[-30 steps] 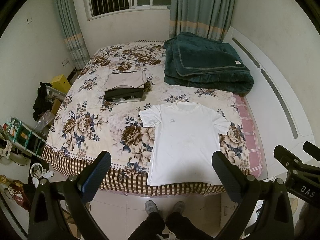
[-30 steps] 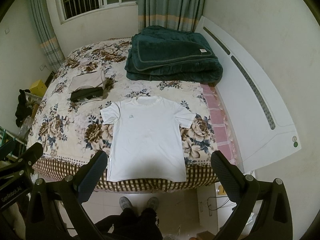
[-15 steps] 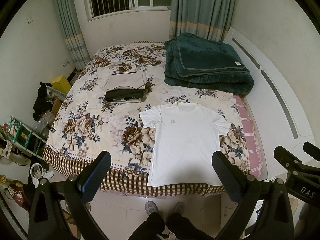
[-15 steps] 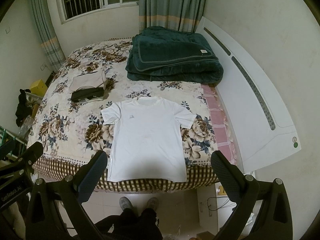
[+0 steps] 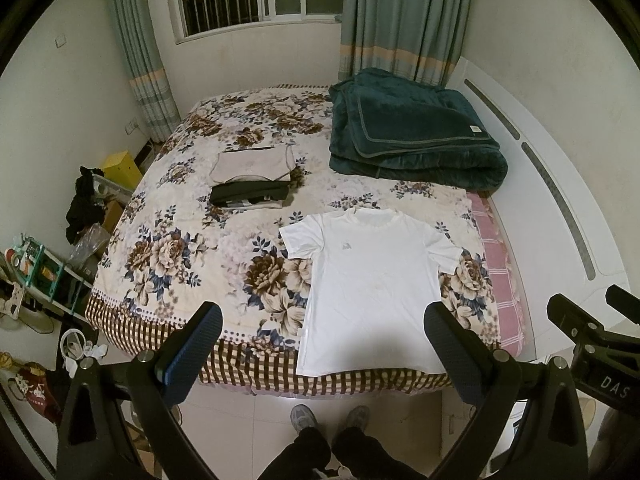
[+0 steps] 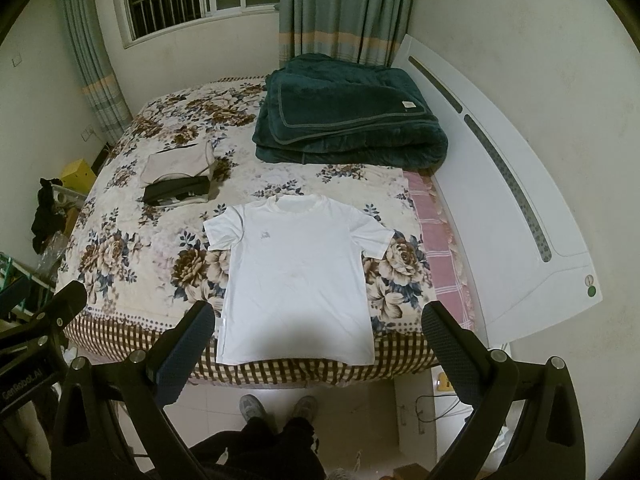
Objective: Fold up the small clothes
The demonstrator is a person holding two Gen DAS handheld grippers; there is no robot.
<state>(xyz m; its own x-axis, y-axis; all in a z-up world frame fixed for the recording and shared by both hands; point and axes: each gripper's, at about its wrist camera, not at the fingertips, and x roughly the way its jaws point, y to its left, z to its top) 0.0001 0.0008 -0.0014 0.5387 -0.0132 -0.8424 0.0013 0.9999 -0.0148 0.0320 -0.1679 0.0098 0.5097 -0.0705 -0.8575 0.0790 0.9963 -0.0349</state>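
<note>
A white T-shirt lies flat and spread out on the floral bedspread, collar away from me and hem at the near bed edge; it also shows in the right wrist view. My left gripper is open and empty, held high above the near bed edge, with the hem's left part between its fingers. My right gripper is open and empty, also high, with the hem between its fingers. Neither touches the shirt.
A folded beige garment and a folded black one lie further back on the bed. A folded dark green blanket lies at the back right. A white headboard runs along the right. Clutter stands left of the bed.
</note>
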